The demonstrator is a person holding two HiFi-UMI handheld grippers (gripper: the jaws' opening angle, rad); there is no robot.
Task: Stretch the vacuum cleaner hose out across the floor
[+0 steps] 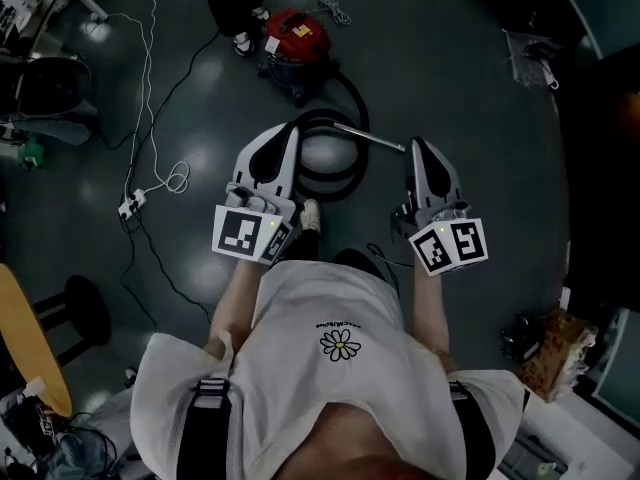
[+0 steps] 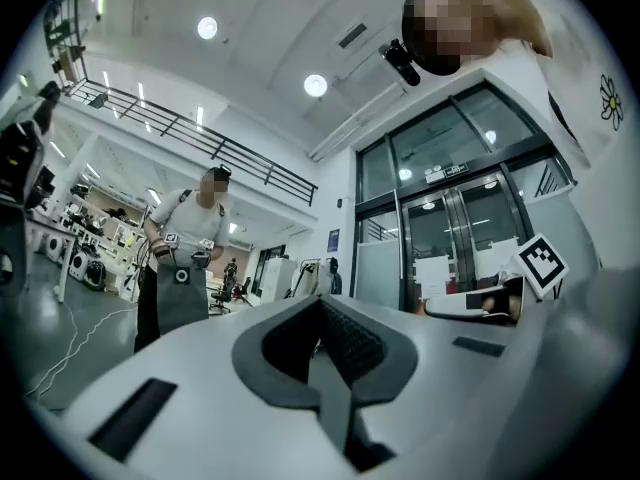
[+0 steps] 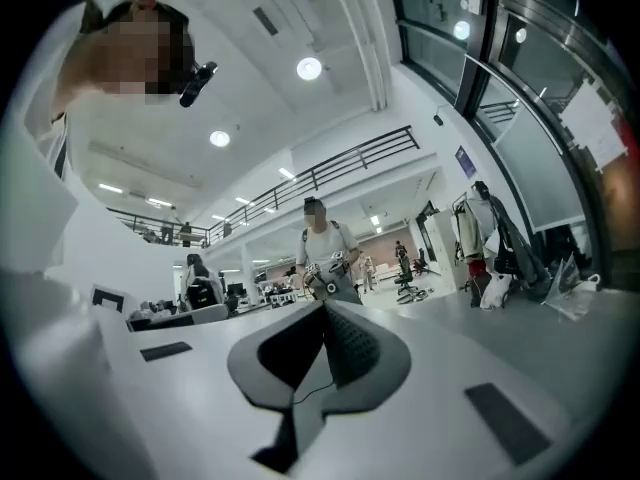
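In the head view a red vacuum cleaner stands on the dark floor ahead of me. Its black hose lies in a loop between the machine and my feet, and a metal wand crosses the loop's right side. My left gripper hovers above the loop's left side and my right gripper just right of it, both held level, well above the floor. In the left gripper view the left gripper is shut with nothing in it. In the right gripper view the right gripper is shut and empty too.
A white power strip with cables lies on the floor at the left. A person stands behind the vacuum cleaner. A black stool and a wooden board are at the lower left; a bag sits at the lower right.
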